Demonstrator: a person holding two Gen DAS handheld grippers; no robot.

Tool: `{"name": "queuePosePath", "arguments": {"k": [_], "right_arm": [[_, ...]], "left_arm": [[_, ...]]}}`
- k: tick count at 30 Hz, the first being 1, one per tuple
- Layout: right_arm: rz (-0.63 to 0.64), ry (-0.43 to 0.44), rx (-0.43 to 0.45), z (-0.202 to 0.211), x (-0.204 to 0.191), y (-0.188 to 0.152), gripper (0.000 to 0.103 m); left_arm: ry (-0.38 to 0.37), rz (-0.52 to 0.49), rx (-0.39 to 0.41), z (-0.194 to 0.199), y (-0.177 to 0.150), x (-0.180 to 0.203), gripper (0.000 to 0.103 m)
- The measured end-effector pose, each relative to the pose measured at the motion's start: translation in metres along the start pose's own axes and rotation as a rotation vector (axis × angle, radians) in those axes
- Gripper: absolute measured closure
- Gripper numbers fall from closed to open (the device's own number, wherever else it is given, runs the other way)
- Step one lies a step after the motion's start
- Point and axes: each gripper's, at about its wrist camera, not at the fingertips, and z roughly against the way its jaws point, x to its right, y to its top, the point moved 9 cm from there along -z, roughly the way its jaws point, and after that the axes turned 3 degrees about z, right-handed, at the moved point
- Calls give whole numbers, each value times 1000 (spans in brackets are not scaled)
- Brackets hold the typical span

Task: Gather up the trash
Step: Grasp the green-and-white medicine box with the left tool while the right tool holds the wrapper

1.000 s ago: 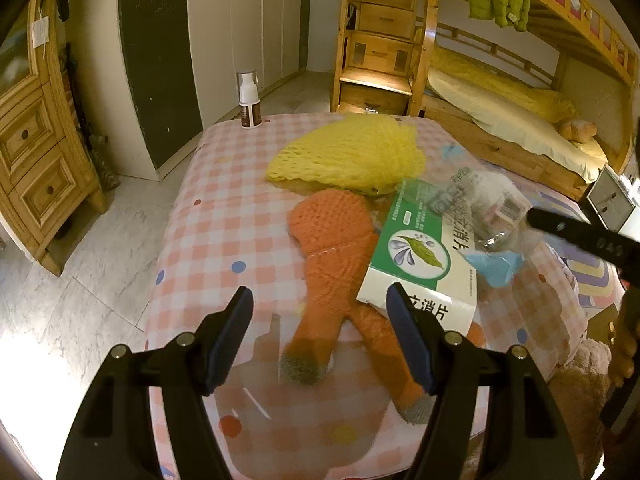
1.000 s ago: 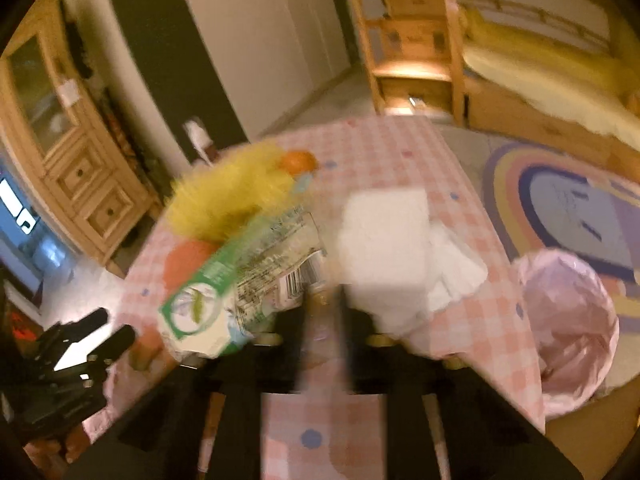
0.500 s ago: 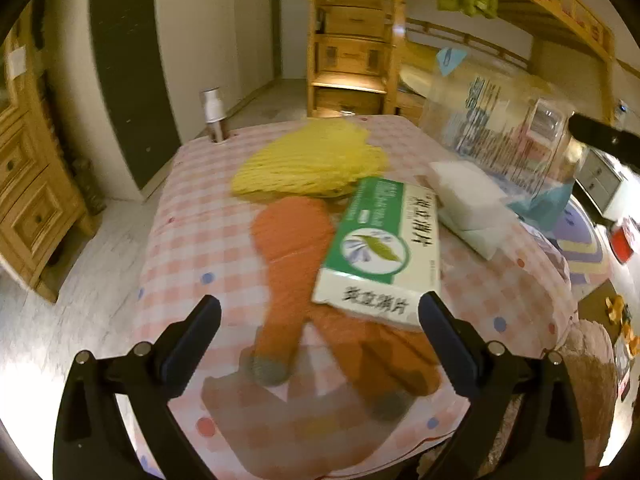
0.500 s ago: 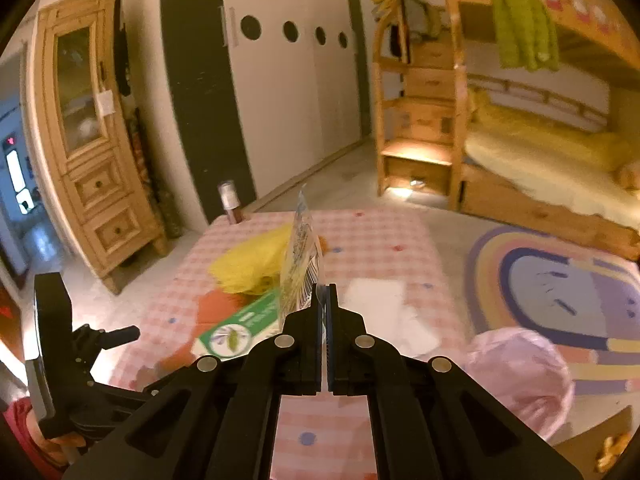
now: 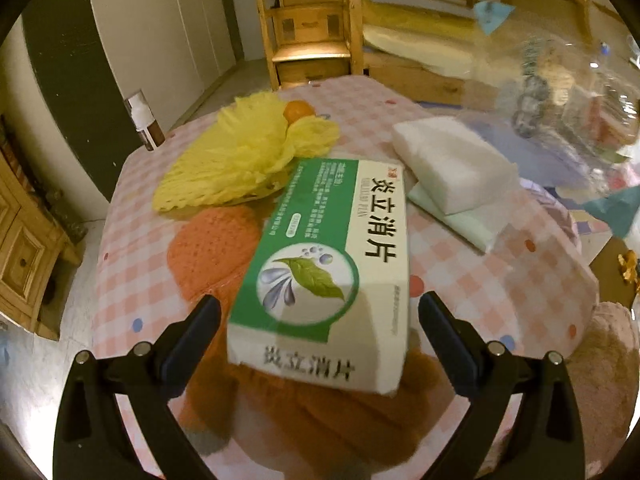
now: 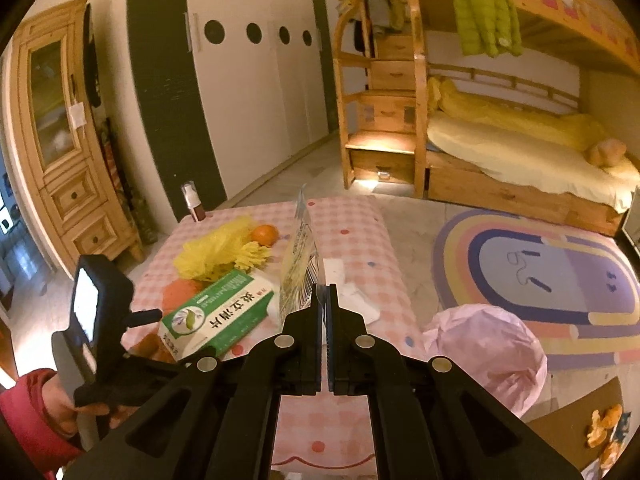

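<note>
**Bedroom counter, trash pickup in progress**

Checked pink cloth covered the counter. Left claw had just been opening; jaws stood wide, straddling the near end of the green-and-white box without touching it. Box lay on an orange knit item. Right claw was clamped on a clear plastic wrapper, held above the counter. Pink bag sat beside the counter.

Bunk bed, rainbow rug, wooden cabinet, white wardrobe.
</note>
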Motion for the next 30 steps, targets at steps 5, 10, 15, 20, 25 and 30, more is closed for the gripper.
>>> {"name": "queuePosePath", "arguments": {"k": [5, 10, 15, 20, 25, 30], "right_arm": [[-12, 8, -8, -2, 4, -4, 102], [-14, 11, -8, -1, 5, -6, 102], [-13, 1, 17, 8, 7, -4, 102], [-15, -15, 44, 19, 10, -2, 102], [-18, -46, 62, 32, 16, -5, 102], [-50, -79, 63, 40, 33, -12, 102]], "left_arm": [[-16, 2, -32, -15, 6, 1, 7], [-25, -18, 1, -8, 11, 7, 19], [-52, 12, 92, 30, 14, 8, 20], [-61, 57, 184, 80, 10, 5, 20], [-39, 119, 230, 112, 4, -9, 20], [-66, 111, 262, 128, 7, 2, 20]]}}
